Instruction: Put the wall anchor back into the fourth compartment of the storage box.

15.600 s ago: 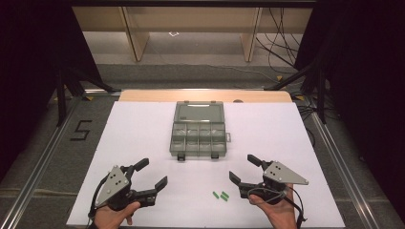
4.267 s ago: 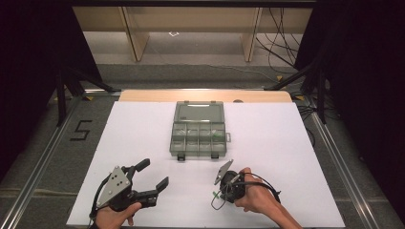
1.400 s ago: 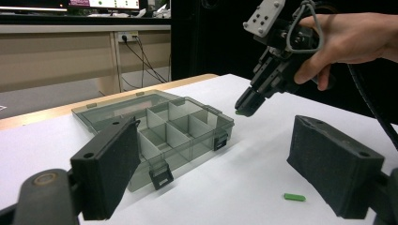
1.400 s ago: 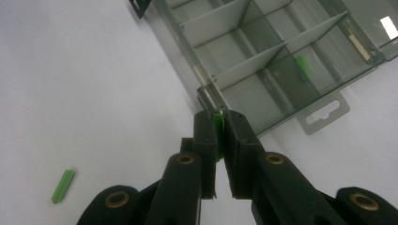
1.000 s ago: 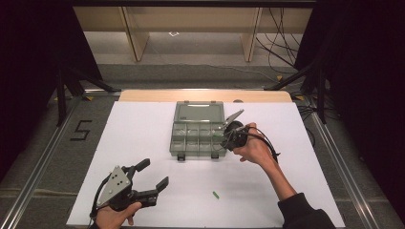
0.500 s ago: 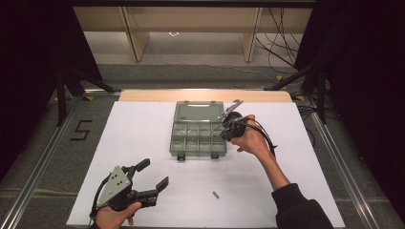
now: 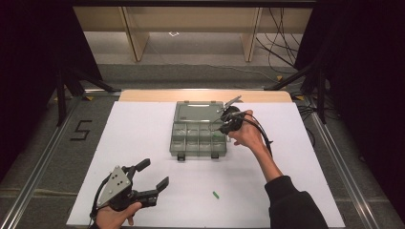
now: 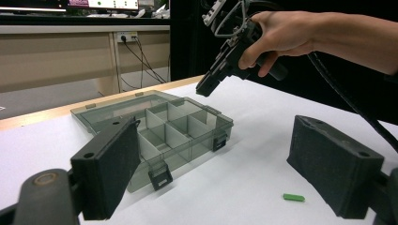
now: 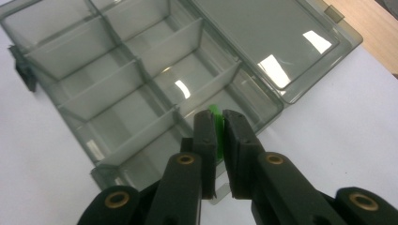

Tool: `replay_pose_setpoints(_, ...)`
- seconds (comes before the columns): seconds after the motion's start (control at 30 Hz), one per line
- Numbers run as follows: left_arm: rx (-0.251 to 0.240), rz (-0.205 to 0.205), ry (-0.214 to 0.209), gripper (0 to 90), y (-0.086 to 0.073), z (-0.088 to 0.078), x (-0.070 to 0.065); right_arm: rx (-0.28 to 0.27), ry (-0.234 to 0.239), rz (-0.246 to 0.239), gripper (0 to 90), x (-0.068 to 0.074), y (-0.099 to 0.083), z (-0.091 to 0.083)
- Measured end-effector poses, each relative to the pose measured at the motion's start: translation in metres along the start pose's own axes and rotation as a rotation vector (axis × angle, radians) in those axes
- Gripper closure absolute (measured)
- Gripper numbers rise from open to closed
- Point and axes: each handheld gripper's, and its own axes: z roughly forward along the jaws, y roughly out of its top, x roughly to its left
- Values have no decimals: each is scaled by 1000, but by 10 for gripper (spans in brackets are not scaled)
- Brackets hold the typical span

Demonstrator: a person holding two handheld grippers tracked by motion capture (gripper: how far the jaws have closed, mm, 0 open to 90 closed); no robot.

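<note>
- The fingers (image 9: 205, 136) of the right gripper (image 9: 217, 123) are pressing together on a small green piece (image 9: 215, 112), whose top edge is peeking out between the pads; the jaws are standing almost fully closed around it.
- That gripper is hovering above the clear compartment box (image 9: 141, 84), tips pointing down toward the compartments at the box's right end, close to the hinge of the open lid (image 9: 267, 42); the piece is not touching the box.
- In the high view the right gripper (image 7: 224, 125) is hanging over the right side of the box (image 7: 191, 143), with the person's right hand (image 7: 246, 133) wrapping its handle and the cable trailing back along the sleeve.
- A second green piece (image 7: 215, 194) is lying flat on the white table sheet (image 7: 143, 129), well short of the box, toward the person.
- The left gripper (image 7: 149, 179) is resting low at the near left of the sheet, its jaws standing wide apart and holding nothing.
- In the left gripper view the loose green piece (image 8: 294, 197) is lying between those spread jaws, farther off, touching neither pad.
</note>
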Motion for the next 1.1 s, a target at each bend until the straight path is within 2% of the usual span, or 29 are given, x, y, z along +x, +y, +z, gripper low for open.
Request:
replay_pose_setpoints(0.2,9,0,5,160,0,-1,0,4,-14,5,842,-6,1,8)
replay_pose_setpoints(0.53,6,4,0,160,1,-1,0,0,-21,1,842,-8,15,16)
replay_pose_setpoints(0.57,5,-5,3,160,1,-1,0,5,-21,10,842,-8,16,17)
replay_pose_setpoints(1.03,4,-5,0,160,1,-1,0,45,-20,23,838,-13,14,35)
replay_pose_setpoints(1.1,3,-7,1,160,1,-1,0,45,-18,32,808,-12,13,36)
